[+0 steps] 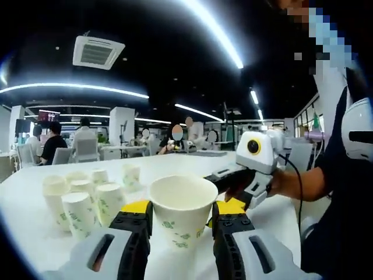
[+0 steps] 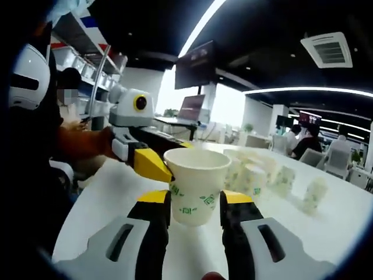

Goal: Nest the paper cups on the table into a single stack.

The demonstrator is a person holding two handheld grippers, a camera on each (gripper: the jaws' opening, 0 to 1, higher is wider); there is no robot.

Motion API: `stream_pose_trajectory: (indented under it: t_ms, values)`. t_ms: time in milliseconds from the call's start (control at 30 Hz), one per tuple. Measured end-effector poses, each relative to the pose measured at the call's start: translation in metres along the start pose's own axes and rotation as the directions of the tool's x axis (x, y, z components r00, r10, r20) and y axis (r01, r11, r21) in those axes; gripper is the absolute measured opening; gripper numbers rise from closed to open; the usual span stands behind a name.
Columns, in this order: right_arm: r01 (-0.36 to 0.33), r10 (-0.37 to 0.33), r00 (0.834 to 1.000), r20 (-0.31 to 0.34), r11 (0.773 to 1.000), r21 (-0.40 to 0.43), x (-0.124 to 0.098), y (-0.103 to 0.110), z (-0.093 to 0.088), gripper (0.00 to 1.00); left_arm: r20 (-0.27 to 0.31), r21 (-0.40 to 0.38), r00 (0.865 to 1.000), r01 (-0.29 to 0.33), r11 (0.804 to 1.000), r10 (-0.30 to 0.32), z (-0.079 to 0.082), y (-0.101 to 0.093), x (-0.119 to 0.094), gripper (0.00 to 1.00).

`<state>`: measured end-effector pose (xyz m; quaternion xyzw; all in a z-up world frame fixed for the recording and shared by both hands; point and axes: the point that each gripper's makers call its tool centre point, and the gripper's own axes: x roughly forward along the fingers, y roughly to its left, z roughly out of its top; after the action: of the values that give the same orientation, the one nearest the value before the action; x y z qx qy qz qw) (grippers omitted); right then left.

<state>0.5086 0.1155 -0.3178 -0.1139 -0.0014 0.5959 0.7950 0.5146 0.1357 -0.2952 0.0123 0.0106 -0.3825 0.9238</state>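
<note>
Left tongs point(image 1: 181, 224) clenched on a cup point(image 1: 182, 209), right tongs point(image 2: 195, 213) gripped the same cup, loose cups point(image 1: 78, 198) stood left on the table point(image 1: 175, 166).

We're in a big open-plan office or lab: long white bench point(image 1: 175, 166), people seated at desks point(image 1: 52, 143), strip ceiling lights point(image 1: 76, 87), a ceiling air vent point(image 1: 97, 52), monitors point(image 2: 195, 64) and shelving point(image 2: 81, 58).

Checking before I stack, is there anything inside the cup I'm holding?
The held cup shows a bare white inner wall below its rim, with no other cup seen nested there. Its bottom is hidden by the rim in both views.
</note>
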Motion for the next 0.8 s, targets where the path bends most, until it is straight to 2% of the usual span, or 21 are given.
stream_pose_trajectory:
  t_ms: [100,467,800]
  values:
    - [-0.001,0.001,1.000,0.004,1.000,0.009,0.003,-0.004,-0.003,0.35,-0.005,-0.002,1.000,-0.008,1.000,0.008,-0.003,-0.001,0.005,0.43]
    - [-0.012,0.010,1.000,0.028,0.998,0.066,0.012,-0.012,-0.020,0.35,-0.015,-0.036,0.999,-0.034,0.999,0.034,-0.018,0.014,0.008,0.43]
    - [-0.003,-0.001,0.999,0.042,0.996,0.094,0.013,-0.017,-0.024,0.35,-0.003,-0.052,0.999,-0.036,0.998,0.036,-0.022,0.020,0.012,0.43]
